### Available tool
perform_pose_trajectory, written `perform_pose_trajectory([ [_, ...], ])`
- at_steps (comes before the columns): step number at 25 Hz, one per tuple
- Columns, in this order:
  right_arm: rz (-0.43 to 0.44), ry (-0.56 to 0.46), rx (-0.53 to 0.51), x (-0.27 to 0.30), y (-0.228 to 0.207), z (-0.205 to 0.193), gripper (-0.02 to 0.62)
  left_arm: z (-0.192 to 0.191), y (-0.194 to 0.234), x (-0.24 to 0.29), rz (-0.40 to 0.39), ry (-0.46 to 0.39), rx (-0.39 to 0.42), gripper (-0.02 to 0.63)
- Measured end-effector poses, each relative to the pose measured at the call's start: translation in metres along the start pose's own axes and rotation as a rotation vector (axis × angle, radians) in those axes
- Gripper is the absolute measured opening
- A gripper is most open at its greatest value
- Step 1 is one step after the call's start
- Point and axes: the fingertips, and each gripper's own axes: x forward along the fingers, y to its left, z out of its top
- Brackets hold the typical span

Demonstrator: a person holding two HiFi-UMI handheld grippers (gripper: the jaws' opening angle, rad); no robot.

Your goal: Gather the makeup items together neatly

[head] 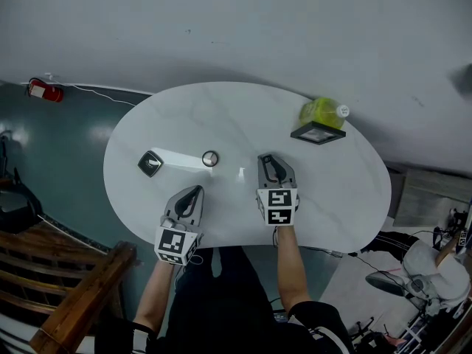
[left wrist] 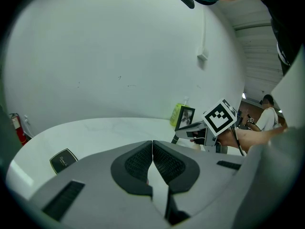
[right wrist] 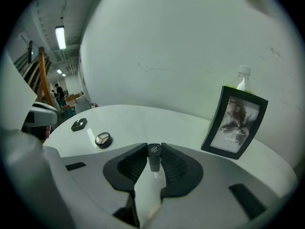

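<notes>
Gathering step: a small tube is in hand, still to be set by the compacts

The right gripper (head: 271, 159) is closed narrowly on a small cylindrical tube (right wrist: 154, 152) with a dark cap. Both ribbed pads press its sides, and the cap stands up between the jaw tips. The landmark is the round black compact (head: 210, 158) with a silver-sectioned lid, lying on the white oval table (head: 339, 198). The held tube sits just to that compact's right, near it but apart. A square black compact (head: 150, 162) lies on the round compact's other side, to its left, also apart. Far to the round compact's right stand a black photo frame (head: 317, 132) and a yellow-green bottle (head: 322, 112), which do not look like makeup.

The step in hand seems to be bringing the tube over. The next move likely calls for setting it down close beside the round compact without knocking it, then releasing.

The left gripper (head: 195, 192) rests below the round compact, toward the person. Its jaws are together with nothing between them. It looks free to nudge the square compact inward.
</notes>
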Motion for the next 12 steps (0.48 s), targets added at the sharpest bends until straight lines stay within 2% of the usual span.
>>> perform_pose_trajectory([
  [7, 0.003, -0.027, -0.009, -0.003, 0.002, 0.006, 0.104, -0.006, 0.003, -0.005, 0.001, -0.01, 0.003, 0.02],
  [12, 0.021, -0.062, -0.036, -0.023, 0.022, 0.019, 0.104, -0.003, 0.008, -0.022, 0.022, -0.035, 0.012, 0.02],
])
